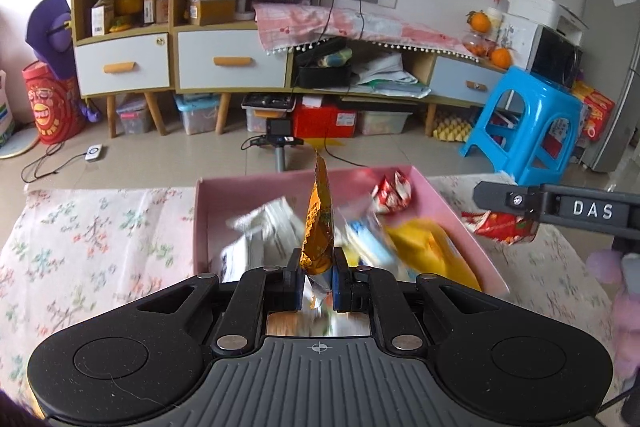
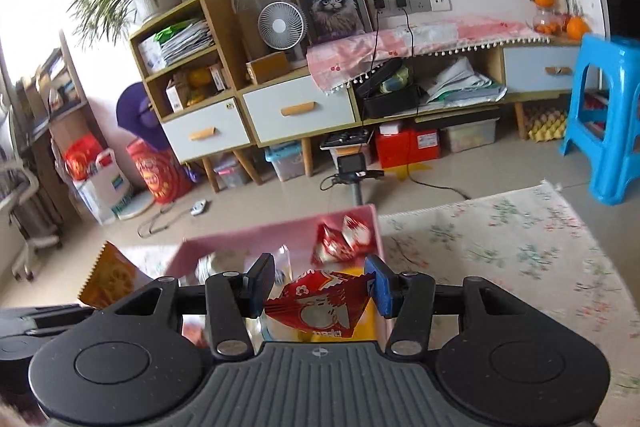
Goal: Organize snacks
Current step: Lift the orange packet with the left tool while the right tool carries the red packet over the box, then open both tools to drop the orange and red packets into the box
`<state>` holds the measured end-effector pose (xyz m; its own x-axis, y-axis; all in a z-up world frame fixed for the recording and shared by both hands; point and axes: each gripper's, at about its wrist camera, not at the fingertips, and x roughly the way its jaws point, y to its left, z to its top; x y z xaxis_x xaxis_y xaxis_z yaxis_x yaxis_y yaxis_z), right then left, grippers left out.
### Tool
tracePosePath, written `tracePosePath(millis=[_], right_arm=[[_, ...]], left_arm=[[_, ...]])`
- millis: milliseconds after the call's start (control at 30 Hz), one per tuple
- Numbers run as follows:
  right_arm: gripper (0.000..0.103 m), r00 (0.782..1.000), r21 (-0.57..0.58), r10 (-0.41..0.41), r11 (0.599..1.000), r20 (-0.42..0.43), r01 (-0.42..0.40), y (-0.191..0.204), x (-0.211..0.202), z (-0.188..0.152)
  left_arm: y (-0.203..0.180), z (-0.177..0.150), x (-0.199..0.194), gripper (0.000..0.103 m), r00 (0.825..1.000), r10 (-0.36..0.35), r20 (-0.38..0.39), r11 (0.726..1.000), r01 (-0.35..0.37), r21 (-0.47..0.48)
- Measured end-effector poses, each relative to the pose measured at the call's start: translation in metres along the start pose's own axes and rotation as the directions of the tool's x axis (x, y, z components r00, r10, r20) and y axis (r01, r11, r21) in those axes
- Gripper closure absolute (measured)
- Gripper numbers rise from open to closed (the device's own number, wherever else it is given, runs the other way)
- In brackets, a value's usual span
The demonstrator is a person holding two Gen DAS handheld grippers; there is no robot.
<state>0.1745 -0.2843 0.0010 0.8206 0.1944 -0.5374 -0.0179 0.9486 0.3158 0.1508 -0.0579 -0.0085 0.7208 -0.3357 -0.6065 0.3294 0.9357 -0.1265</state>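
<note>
Grippers both sit above the pink box (image 1: 456, 211): left gripper (image 1: 316, 281) jaws pinching an upright orange packet (image 1: 318, 227), right gripper (image 2: 320, 289) jaws pinching a red packet (image 2: 320, 303).

Bright daylight, fisheye bending, motion-blurred foreground.

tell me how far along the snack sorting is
Done: several packets already lie in the pink box. In hand: the left claw pinches an orange packet; the right claw grips a red packet; both over the box. Left: nothing visible loose on the floral cloth.
</note>
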Motion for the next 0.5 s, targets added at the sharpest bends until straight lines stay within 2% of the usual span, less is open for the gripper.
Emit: tracePosePath(millis=[167, 500], right_arm=[[0.064, 0.999, 0.078, 0.023, 0.997, -0.022, -0.021, -0.003, 0.03, -0.001], [0.064, 0.999, 0.107, 0.032, 0.994, -0.03, -0.029, -0.009, 0.06, 0.003]], left_arm=[[0.002, 0.014, 0.033, 0.093, 1.0, 0.003, -0.029, 1.0, -0.002, 0.016], [-0.005, 0.026, 0.093, 0.092, 0.997, -0.001, -0.079, 0.998, 0.006, 0.069]])
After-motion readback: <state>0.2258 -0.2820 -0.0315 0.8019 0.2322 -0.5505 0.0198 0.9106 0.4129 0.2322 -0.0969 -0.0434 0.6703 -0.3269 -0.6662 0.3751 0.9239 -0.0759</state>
